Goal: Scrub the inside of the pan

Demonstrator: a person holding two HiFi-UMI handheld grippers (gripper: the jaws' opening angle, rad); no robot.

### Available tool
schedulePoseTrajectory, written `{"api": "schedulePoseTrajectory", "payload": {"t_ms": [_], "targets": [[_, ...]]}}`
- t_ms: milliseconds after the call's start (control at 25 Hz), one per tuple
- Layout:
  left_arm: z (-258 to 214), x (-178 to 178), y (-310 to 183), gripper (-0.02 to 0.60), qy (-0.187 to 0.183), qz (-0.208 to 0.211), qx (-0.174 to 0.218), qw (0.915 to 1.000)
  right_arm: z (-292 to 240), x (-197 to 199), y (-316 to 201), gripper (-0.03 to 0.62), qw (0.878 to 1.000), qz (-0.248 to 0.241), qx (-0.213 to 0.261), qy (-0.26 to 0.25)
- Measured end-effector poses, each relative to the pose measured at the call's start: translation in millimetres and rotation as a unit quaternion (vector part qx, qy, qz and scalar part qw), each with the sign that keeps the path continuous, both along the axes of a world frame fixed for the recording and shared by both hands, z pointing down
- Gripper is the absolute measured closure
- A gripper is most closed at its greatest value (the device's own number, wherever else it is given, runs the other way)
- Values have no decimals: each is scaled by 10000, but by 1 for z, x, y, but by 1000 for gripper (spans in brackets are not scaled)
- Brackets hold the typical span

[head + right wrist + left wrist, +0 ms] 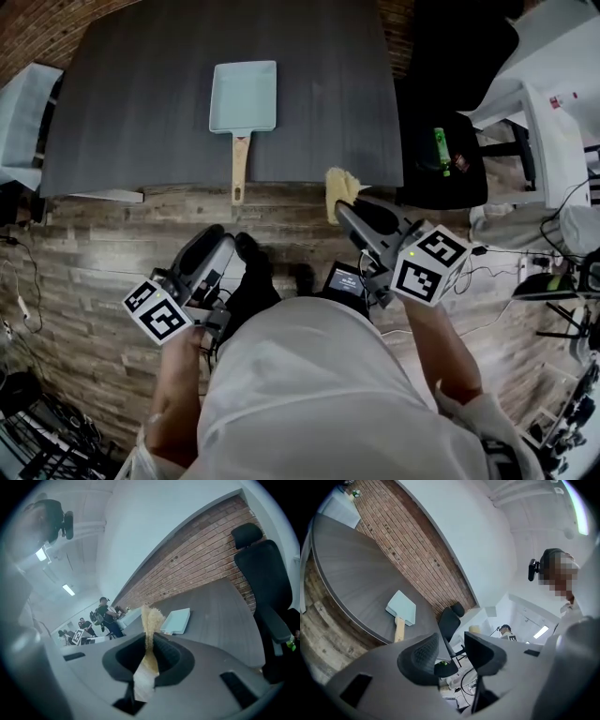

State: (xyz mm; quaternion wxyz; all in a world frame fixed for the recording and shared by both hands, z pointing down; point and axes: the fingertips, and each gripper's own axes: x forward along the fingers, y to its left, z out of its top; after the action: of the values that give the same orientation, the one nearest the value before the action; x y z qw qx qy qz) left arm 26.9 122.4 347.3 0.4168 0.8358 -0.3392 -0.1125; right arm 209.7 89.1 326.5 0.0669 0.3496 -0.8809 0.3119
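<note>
The grey table (141, 103) carries the pale blue pan (245, 97), lying flat with its wooden handle (240, 164) toward the person. The left tool (451, 644), jaws part-way apart and empty, should steady that handle while the right tool (150, 644), clamped on a yellow cloth (151, 618), rubs inside. Both hover short of the table edge, pointing toward the pan.

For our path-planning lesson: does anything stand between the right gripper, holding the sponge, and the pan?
Nothing visible does. The right gripper, shut on the sponge, is by the near edge of the table. Only bare surface lies between it and the pan.
</note>
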Motion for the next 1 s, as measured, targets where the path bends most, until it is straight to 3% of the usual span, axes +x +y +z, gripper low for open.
{"api": "schedulePoseTrajectory", "payload": {"t_ms": [240,480,720,1000], "targets": [[36,-36,-36,370,-37,300,-356,9989,12,-56,-45,540,9983,-82,23,572],[71,-44,-66,359,-92,883,-604,9942,36,-97,-87,540,9922,-213,-78,1228],[96,-30,-85,344,-98,1528,-753,9853,55,-125,-124,540,9852,-321,-178,1672],[123,-8,-90,312,-186,1807,-1110,9771,76,-144,-174,540,9748,-439,-235,2175]]}}
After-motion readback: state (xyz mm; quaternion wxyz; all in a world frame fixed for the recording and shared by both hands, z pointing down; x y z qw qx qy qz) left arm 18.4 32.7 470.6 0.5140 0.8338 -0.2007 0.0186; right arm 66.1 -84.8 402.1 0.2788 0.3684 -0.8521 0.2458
